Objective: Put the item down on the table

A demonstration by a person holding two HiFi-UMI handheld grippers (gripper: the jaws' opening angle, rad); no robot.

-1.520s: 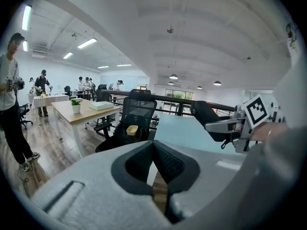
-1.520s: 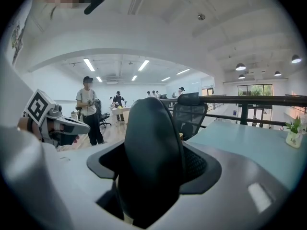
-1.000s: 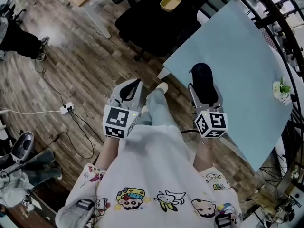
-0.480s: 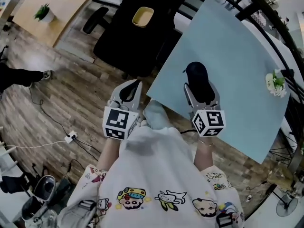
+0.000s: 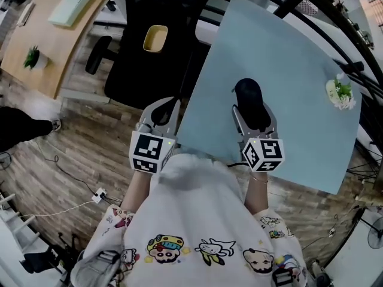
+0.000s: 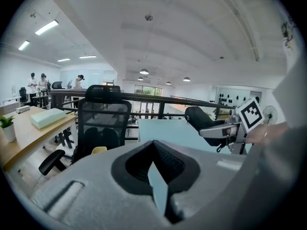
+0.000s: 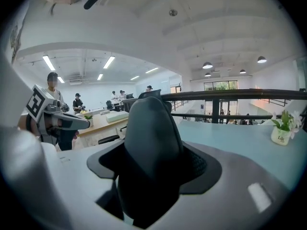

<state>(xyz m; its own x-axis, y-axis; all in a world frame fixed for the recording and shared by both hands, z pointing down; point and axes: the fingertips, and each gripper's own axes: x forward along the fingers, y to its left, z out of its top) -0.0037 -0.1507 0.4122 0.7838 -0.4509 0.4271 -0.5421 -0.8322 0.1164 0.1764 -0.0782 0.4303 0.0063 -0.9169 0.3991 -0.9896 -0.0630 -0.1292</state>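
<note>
The right gripper (image 5: 252,117) has its jaws spread wide around the item (image 5: 248,97), a dark rounded thing with a smooth domed back that bulges up from between the pads, narrower at the far end. It looks matt black all over. From the left gripper view something small dangles beneath it, perhaps a pull tab, though that cannot be made out for sure. It reads as light and fairly firm, since it keeps its shape in the clamp. That curved, smooth shell is likely to slip if squeezed near the tapering nose. The flanks at its widest part, where the pads sit, look like the safest place to hold it. The item hangs over the pale blue table (image 5: 293,58), near the table's 6 o'clock edge, and seems to be clear of the surface. A small potted plant (image 5: 341,93) stands well apart at about 2 o'clock from it, so there is bare table all round for the set-down. At 9 o'clock of the right gripper, the left gripper (image 5: 160,113) hovers off the table's edge. Its jaws are drawn almost together with only a sliver of blue showing between them, and it carries nothing.
</note>
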